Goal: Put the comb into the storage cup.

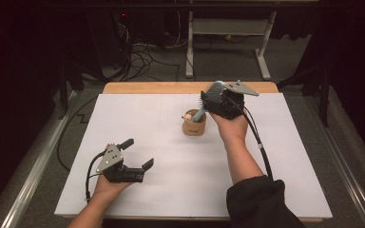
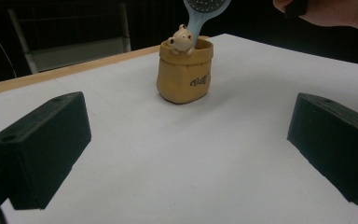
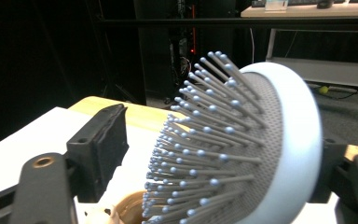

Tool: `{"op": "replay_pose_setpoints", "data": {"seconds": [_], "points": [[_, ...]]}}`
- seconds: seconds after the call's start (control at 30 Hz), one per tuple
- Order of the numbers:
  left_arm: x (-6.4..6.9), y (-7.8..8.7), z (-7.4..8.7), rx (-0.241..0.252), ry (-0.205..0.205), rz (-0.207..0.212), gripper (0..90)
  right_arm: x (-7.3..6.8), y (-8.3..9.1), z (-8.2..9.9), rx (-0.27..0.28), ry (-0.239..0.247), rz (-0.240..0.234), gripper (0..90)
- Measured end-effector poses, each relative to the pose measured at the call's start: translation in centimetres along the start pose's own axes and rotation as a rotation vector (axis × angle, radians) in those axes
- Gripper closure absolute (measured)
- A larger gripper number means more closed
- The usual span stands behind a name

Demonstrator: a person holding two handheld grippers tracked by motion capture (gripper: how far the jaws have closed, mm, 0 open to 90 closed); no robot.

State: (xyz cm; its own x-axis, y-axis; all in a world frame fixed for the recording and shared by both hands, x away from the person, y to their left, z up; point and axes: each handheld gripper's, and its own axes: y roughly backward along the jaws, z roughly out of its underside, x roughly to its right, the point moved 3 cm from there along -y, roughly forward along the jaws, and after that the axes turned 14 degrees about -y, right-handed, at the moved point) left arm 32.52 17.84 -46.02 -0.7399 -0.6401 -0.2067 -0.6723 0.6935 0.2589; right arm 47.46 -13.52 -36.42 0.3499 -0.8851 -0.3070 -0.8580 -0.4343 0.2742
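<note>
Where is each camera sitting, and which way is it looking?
High view: above the person's side, looking forward and down on the white table; both forearms, left hand-held gripper and right hand-held gripper show.
Left gripper view: rides the left hand-held gripper, low over the table, facing the tan bear pot; its two black jaws stand wide apart.
Right gripper view: rides the right hand-held gripper, facing the hairbrush between its jaws.
Shared: all three show the pot and the brush.
</note>
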Motion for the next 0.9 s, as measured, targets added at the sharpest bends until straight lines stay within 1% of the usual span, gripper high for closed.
{"op": "replay_pose_setpoints", "data": {"seconds": [0.1,0.23,0.43,0.9], "points": [[0.0,0.0,0.0,-0.003,-0.002,0.001,0.0,0.4,0.0,0.2,-0.006,-0.014,-0.008,19.2],[0.0,-0.1,0.0,-0.003,-0.001,0.000,0.0,0.9,0.1,0.4,-0.014,-0.017,-0.015,15.2],[0.1,-0.1,0.0,-0.003,-0.003,0.001,0.0,1.5,0.2,0.6,-0.025,-0.031,-0.022,12.2],[0.1,-0.1,0.0,0.002,0.000,0.001,0.0,2.1,-0.2,1.1,-0.061,-0.038,-0.016,2.8]]}}
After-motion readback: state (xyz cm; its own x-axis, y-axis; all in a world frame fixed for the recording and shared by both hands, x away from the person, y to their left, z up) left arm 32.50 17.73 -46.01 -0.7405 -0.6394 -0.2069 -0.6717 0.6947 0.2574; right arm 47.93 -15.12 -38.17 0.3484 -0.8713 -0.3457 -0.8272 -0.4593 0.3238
